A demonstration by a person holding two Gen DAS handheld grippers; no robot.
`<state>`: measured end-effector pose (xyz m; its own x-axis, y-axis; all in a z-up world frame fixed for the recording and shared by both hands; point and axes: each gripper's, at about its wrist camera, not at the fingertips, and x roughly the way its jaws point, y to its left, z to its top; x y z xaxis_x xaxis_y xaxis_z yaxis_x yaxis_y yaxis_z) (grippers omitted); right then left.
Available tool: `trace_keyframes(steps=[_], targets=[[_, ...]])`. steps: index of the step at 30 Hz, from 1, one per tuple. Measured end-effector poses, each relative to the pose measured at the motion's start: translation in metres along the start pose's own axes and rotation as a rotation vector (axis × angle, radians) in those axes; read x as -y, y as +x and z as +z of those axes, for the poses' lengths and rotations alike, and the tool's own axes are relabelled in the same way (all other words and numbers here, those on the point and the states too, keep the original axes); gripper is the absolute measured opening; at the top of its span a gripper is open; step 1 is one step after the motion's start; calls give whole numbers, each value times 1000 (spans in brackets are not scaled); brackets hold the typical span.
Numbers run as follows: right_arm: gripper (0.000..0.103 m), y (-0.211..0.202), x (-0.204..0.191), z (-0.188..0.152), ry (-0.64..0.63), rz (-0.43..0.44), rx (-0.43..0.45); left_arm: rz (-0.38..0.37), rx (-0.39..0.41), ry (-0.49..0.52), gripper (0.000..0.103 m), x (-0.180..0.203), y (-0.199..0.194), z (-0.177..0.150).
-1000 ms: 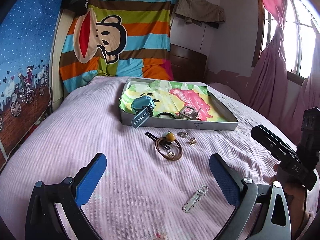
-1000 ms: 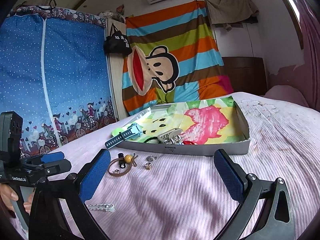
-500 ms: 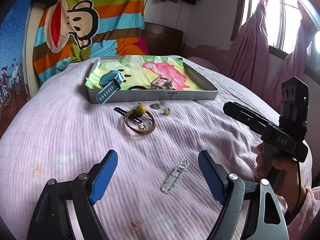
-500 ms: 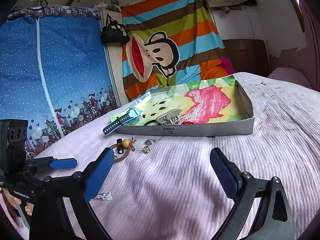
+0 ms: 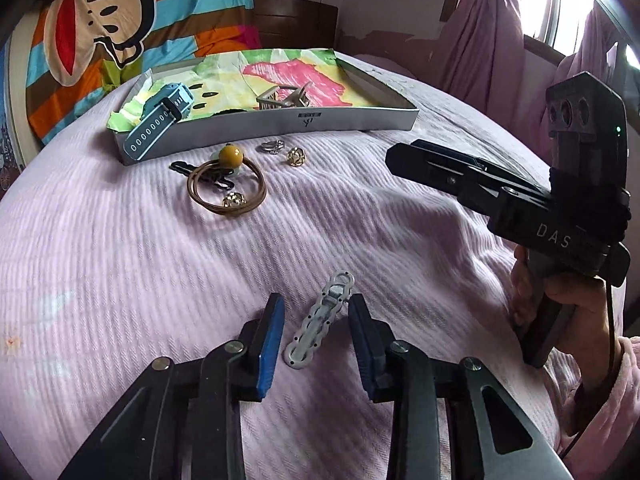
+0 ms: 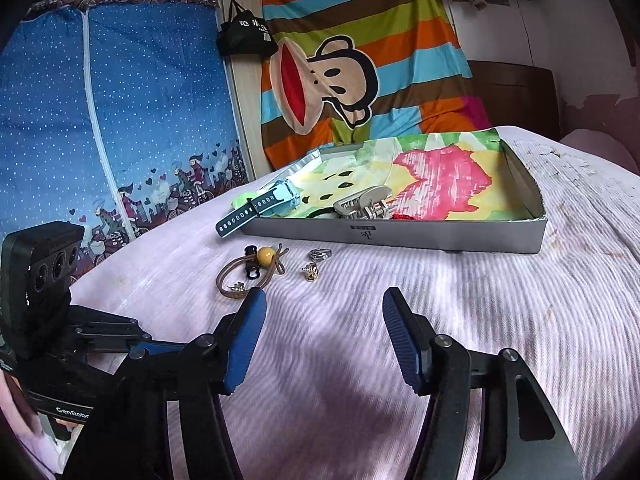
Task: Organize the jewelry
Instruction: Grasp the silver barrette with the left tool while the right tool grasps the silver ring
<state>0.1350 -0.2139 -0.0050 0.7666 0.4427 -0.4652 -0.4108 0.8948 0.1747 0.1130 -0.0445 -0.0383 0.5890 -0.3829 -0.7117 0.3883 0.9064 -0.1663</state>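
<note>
Progress looks partial: inside the shallow box (image 5: 360, 122) at the far side of the bed (image 5: 120, 280) lie a blue watch (image 5: 160, 116), its strap hanging over the near-left wall, and a silver hair claw clip (image 5: 284, 96), so at least two pieces seem sorted. Outside, near the box's front wall, remain a brown hair tie with a yellow bead (image 5: 228, 184), a silver ring (image 5: 273, 146) and a small gold earring (image 5: 296, 156); another gold piece (image 5: 234, 200) rests inside the tie's loop. Nearest, a flat silver hair clip (image 5: 320, 320) lies on the bedspread between the fingers of the left claw (image 5: 316, 332), which flank it part-closed without visibly touching, so the pick is not yet made. The right claw (image 6: 324, 336) hovers released and empty over bare bedspread, near the tie. By my judgement, five loose items are left to box.
</note>
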Motion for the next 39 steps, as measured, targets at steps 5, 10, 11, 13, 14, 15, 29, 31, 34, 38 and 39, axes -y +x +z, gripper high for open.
trace_keyframes(steps=[5,10,11,13,14,15,29,31,34,38,39], targets=[[54,13,-3,1,-9,0,-42,38,-12,-18,13,-3,5,2],[46,32,-7,3,-22,-5,-96,52,13,-71,12,-13,4,6],[45,36,-7,4,-21,-6,-102,57,21,-84,12,-16,4,7],[42,42,-8,6,-18,-3,-108,65,36,-110,12,-21,5,9],[40,45,-9,7,-18,-1,-112,67,43,-124,12,-23,4,10],[39,49,-9,9,-18,-2,-116,69,51,-139,12,-26,4,10],[11,86,-17,21,-52,2,-161,62,80,-202,12,-40,10,23],[11,86,-16,20,-47,6,-155,56,84,-196,12,-38,9,23],[11,82,-12,20,-26,14,-135,41,92,-181,12,-34,6,24],[11,74,-5,20,8,23,-93,27,111,-162,12,-27,-1,24],[11,71,-4,21,15,24,-80,27,117,-158,12,-26,-3,26]])
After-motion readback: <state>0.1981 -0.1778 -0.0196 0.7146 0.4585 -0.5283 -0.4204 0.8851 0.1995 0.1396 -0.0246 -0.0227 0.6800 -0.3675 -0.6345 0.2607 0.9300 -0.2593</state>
